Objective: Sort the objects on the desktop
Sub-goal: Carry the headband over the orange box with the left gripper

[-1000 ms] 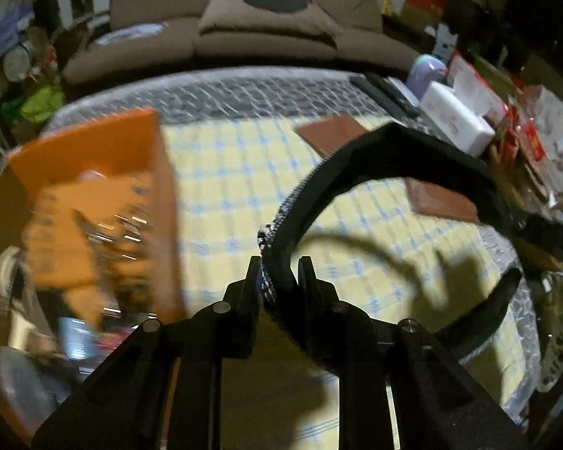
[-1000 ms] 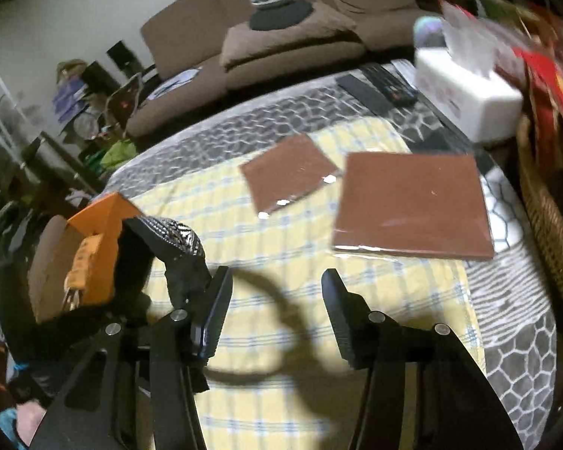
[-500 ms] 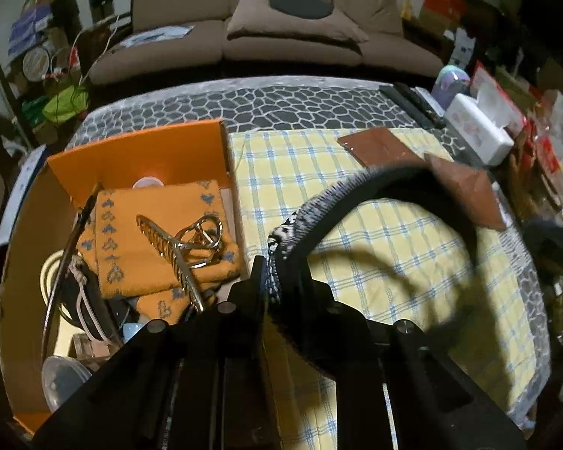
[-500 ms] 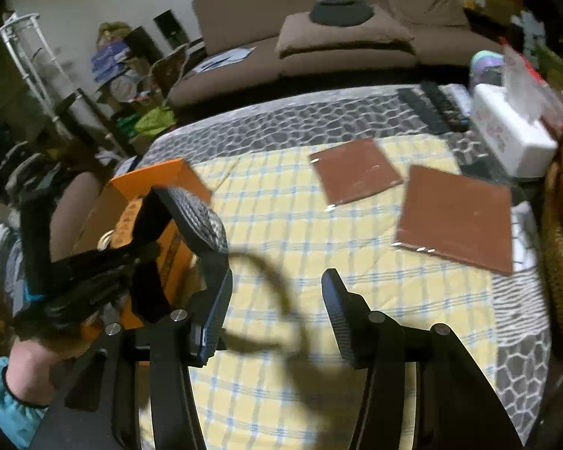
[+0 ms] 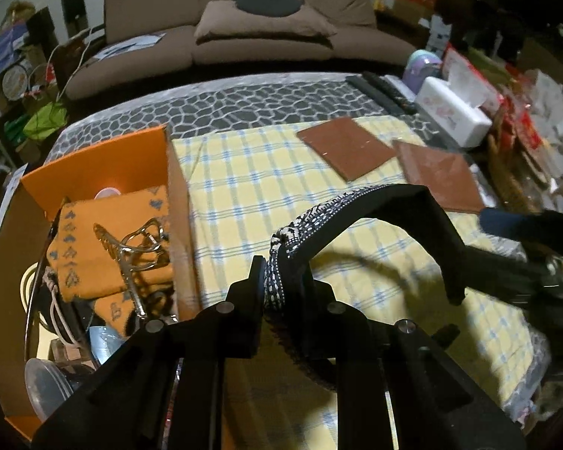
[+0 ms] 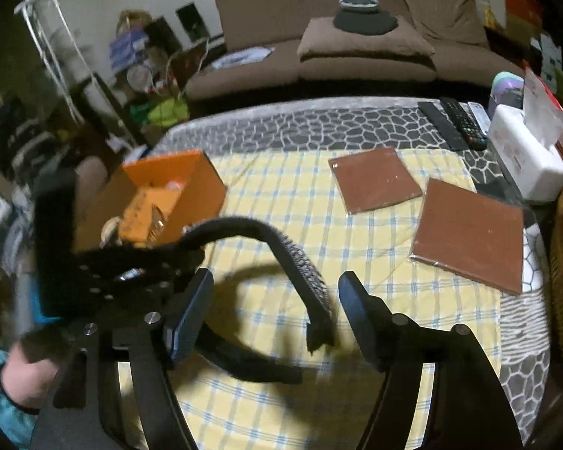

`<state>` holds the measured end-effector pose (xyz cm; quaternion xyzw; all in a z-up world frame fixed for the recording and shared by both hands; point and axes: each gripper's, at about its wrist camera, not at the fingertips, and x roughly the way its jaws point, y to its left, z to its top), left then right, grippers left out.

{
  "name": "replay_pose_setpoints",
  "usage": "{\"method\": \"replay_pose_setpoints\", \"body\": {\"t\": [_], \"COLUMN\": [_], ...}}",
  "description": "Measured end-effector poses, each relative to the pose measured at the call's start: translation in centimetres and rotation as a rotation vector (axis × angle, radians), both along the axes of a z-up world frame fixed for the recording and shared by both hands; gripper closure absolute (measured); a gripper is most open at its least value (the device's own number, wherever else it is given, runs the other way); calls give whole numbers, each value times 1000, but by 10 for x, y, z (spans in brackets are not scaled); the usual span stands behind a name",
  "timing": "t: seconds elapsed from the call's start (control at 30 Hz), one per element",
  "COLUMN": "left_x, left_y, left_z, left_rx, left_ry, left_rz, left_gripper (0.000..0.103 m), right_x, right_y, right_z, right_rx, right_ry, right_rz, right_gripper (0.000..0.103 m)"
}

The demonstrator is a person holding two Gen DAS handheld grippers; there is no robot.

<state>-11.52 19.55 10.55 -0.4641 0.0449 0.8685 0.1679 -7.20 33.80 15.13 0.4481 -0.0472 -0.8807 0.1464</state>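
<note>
Yellow checked cloth [image 5: 266,187] covers the table, and above its near middle arches a black strap [image 5: 405,206] with a white-patterned woven edge, one end clamped in the left gripper [image 5: 281,285]. Half a second ago its free end trailed away; now it hangs between the spread fingers of the right gripper [image 6: 276,307], beside the orange box [image 6: 191,187] at the left edge.

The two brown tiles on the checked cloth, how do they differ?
The smaller tile lies farther back, nearer the remotes; the larger tile lies nearer and to the right, its right side off the yellow cloth onto the grey pattern. Both are flat, brown and squarish.
</note>
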Motion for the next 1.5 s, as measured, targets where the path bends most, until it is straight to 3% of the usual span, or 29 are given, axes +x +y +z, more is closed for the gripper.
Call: {"method": "replay_pose_setpoints", "body": {"t": [0.13, 0.2, 0.27, 0.5, 0.83, 1.0, 1.23, 1.5], "left_x": [6, 8, 11, 12, 15, 17, 10, -4], "left_y": [1, 0, 0, -20, -73, -119, -191, -247], "left_z": [11, 16, 20, 30, 46, 51, 38, 13], "left_rx": [19, 23, 20, 38, 85, 110, 134, 138], "left_ry": [15, 24, 35, 48, 71, 86, 72, 63], "left_rz": [-17, -23, -25, 6, 68, 132, 240, 321], "left_gripper": [88, 89, 88, 88, 87, 87, 87, 87], "right_x": [-1, -2, -2, -6, -14, -19, -28, -42], "right_y": [-4, -6, -7, -9, -52, -90, -161, -211], "right_z": [-6, -6, -6, 0, 12, 20, 10, -14], "right_rx": [57, 72, 89, 63, 47, 19, 9, 1], "right_ry": [0, 2, 6, 7, 31, 52, 41, 8], "right_rz": [-17, -16, -19, -35, 11, 54, 137, 168], "right_gripper": [33, 45, 49, 79, 82, 82, 82, 82]}}
